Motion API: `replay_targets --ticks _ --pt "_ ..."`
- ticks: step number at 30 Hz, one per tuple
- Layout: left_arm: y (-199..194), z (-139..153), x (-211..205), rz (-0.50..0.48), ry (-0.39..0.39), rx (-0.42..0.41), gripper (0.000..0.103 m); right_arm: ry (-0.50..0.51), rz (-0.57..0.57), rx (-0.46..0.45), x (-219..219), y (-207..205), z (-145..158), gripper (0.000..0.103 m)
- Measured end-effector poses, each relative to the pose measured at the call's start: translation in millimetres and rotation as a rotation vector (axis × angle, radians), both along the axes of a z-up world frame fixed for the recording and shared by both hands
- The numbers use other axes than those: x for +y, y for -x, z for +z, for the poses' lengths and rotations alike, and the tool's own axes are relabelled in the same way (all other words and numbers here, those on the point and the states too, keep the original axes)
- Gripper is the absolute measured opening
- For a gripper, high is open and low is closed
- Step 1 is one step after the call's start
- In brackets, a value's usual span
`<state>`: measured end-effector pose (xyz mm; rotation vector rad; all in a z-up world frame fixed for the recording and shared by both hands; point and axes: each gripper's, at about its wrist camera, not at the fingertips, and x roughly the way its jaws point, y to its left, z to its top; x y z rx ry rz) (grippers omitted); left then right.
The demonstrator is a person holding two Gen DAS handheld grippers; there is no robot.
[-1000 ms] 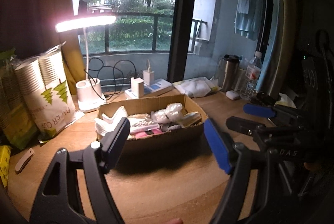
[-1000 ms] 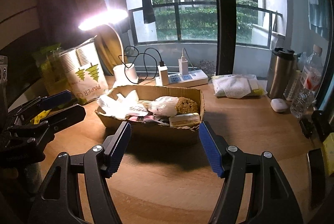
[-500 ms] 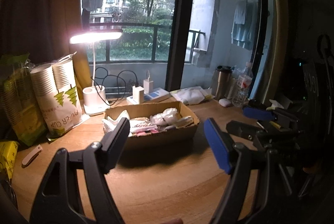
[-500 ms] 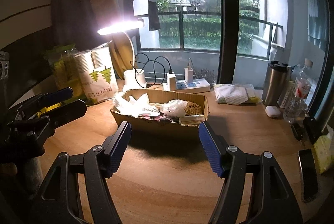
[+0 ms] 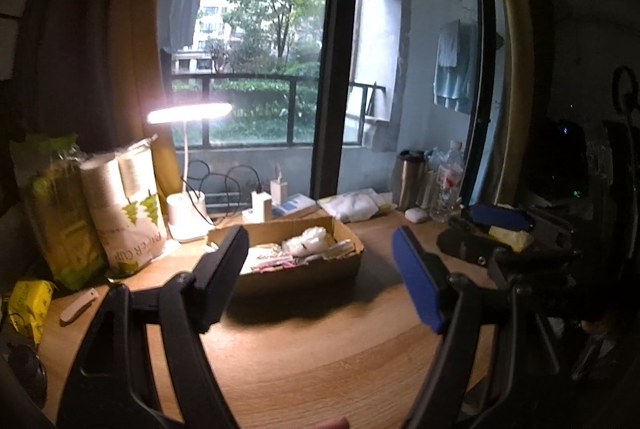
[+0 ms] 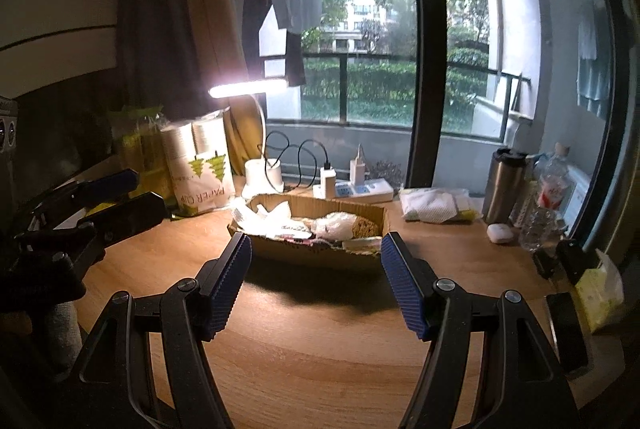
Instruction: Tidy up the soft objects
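We hold the left gripper (image 5: 320, 265) level above the wooden table (image 5: 304, 357), jaws wide apart and empty. The right gripper (image 6: 316, 281) is the same. The cardboard box (image 6: 316, 253) of soft objects (image 6: 336, 223) lies beyond both jaws, centred between them, apart. The bag (image 6: 202, 171) at left reads "PAPER CUP".

The only legible print is "PAPER CUP", in green beneath pine-tree marks, on the white bag of cups (image 6: 202, 165) standing on the tabletop (image 6: 320, 349) at ten o'clock from the cardboard box (image 6: 316, 249); other labels are blurred.
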<state>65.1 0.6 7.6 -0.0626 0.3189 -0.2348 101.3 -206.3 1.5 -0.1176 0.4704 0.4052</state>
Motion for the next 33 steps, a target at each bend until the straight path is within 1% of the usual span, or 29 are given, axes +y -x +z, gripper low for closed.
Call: replay_targets --ticks 3,4,5,6,9,13,16,23,26,33 --pt "10 7 2 0.009 -0.003 -0.022 0.076 0.002 -0.017 -0.036 -3 11 9 0.072" --pt "13 10 2 0.013 -0.009 -0.029 0.082 0.003 -0.02 -0.043 -3 13 11 0.072" --pt "16 12 2 0.018 -0.013 -0.037 0.092 0.004 -0.025 -0.054 -4 17 14 0.072" --pt "20 15 2 0.024 -0.014 -0.047 0.096 0.005 -0.028 -0.063 -4 20 16 0.073" --pt "30 24 5 0.04 -0.013 -0.081 0.097 0.012 -0.036 -0.093 -4 29 24 0.078" --pt "38 33 8 0.065 -0.02 -0.107 0.102 0.005 -0.047 -0.128 -5 37 32 0.079" --pt "42 37 10 0.076 -0.015 -0.123 0.102 0.005 -0.055 -0.143 -5 40 35 0.08" --pt "50 44 15 0.139 -0.017 -0.171 0.102 -0.016 -0.069 -0.173 -9 45 43 0.08" --pt "51 47 18 0.139 -0.006 -0.175 0.102 -0.016 -0.072 -0.177 -11 47 44 0.081" --pt "52 47 14 0.137 -0.018 -0.185 0.102 -0.018 -0.076 -0.192 -12 52 46 0.081"
